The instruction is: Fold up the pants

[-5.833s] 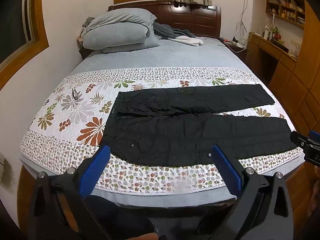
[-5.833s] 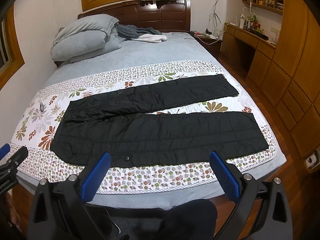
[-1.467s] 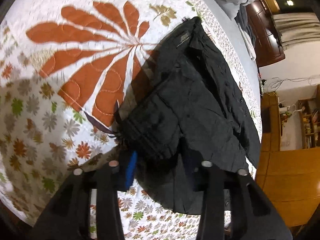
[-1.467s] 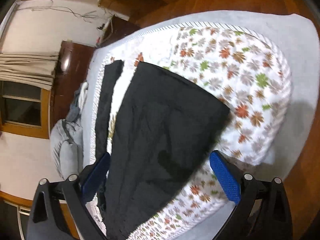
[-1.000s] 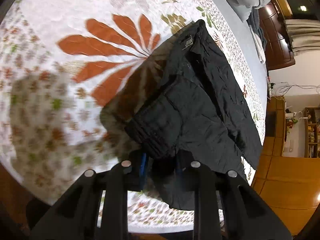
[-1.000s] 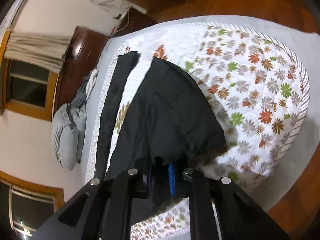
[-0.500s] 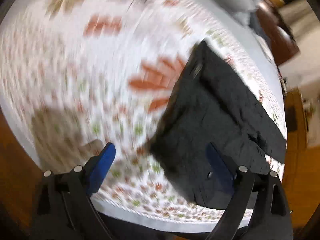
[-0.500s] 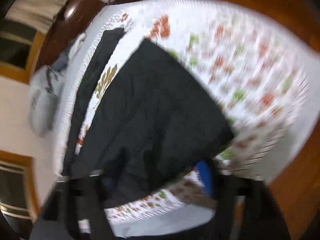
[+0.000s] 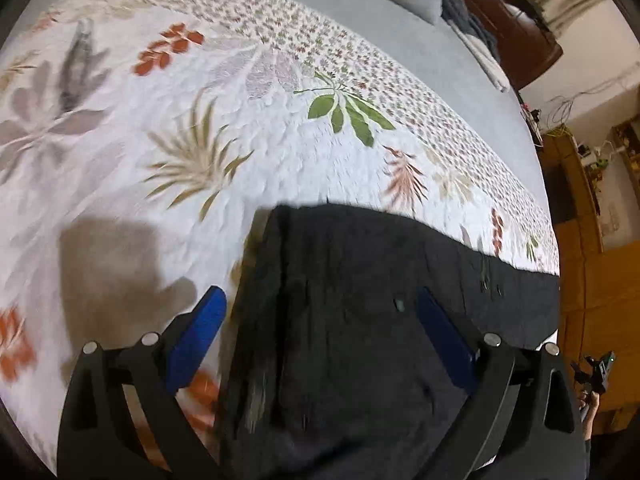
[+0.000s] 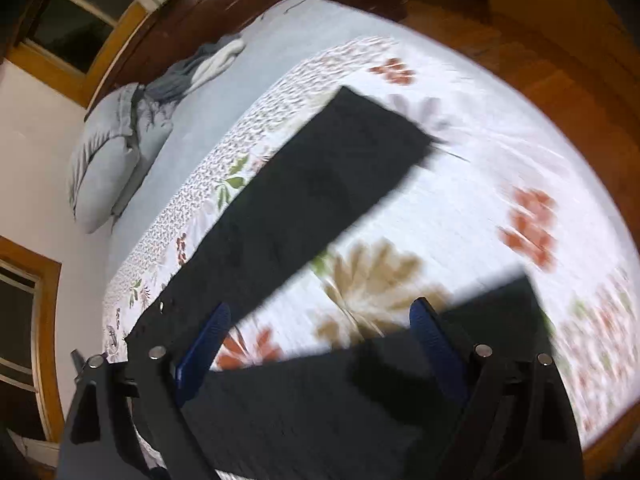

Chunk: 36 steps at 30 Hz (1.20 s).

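pants (image 10: 320, 196): black, legs apart | flat on floral quilt (image 9: 240, 120)

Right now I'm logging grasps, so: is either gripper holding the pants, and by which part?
Nothing is held. The left gripper and right gripper have just been opening, jaws wide above the black pants with no fabric between the pads.

Both views are taken from the wrists, angled steeply down and held close over the bed (image 9: 460, 92). In the left view the headboard (image 9: 516, 36) is seen at 1 o'clock; in the right view it is at 11 o'clock. The pants (image 9: 360, 320) and quilt (image 10: 480, 208) are shared by both.
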Tool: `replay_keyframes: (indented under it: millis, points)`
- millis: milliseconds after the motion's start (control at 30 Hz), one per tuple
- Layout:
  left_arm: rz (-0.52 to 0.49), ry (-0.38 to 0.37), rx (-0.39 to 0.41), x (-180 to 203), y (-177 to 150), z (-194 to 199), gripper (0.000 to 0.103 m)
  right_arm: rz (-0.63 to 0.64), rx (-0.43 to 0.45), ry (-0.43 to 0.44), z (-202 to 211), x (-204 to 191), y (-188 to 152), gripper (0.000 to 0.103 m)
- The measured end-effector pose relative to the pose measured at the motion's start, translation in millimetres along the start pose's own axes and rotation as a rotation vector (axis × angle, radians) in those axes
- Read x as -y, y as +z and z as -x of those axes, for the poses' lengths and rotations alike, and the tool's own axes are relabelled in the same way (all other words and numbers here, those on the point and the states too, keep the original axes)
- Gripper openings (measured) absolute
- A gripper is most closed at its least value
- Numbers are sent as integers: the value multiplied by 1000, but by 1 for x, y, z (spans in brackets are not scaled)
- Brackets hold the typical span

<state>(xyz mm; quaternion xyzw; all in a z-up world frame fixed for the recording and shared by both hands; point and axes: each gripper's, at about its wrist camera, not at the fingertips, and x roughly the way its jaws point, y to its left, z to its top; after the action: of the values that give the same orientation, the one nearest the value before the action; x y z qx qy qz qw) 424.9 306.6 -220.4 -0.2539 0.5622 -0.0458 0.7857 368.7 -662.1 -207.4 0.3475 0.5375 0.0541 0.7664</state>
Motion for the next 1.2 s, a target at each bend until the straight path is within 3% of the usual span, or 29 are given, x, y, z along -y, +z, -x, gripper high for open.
replay_keyframes:
  millis: [133, 300, 333, 367, 467, 500, 633, 867, 1200]
  points:
    - [-52, -14, -107, 3, 20, -45, 95, 11, -22, 10, -45, -18, 47, 92]
    - [-124, 24, -150, 7, 33, -72, 94, 38, -60, -39, -84, -18, 98, 92]
    - [-132, 23, -151, 8, 35, -75, 89, 41, -64, -44, -89, -14, 110, 92]
    - [-148, 20, -159, 9, 37, -78, 65, 42, -71, -52, -94, -10, 120, 92]
    - [-160, 40, -167, 7, 43, -84, 42, 65, -96, -105, -107, 1, 146, 92]
    - [-155, 34, -169, 4, 44, -85, 39, 71, -105, -111, -111, 4, 153, 92]
    - [-152, 26, -180, 0, 46, -89, 37, 116, -121, -146, -132, 18, 182, 93]
    - [-132, -2, -177, -8, 47, -92, 34, 161, -151, -134, -174, 28, 222, 93]
    - [-100, 0, -182, -11, 50, -94, 34, 228, -222, -70, -204, 29, 231, 95]
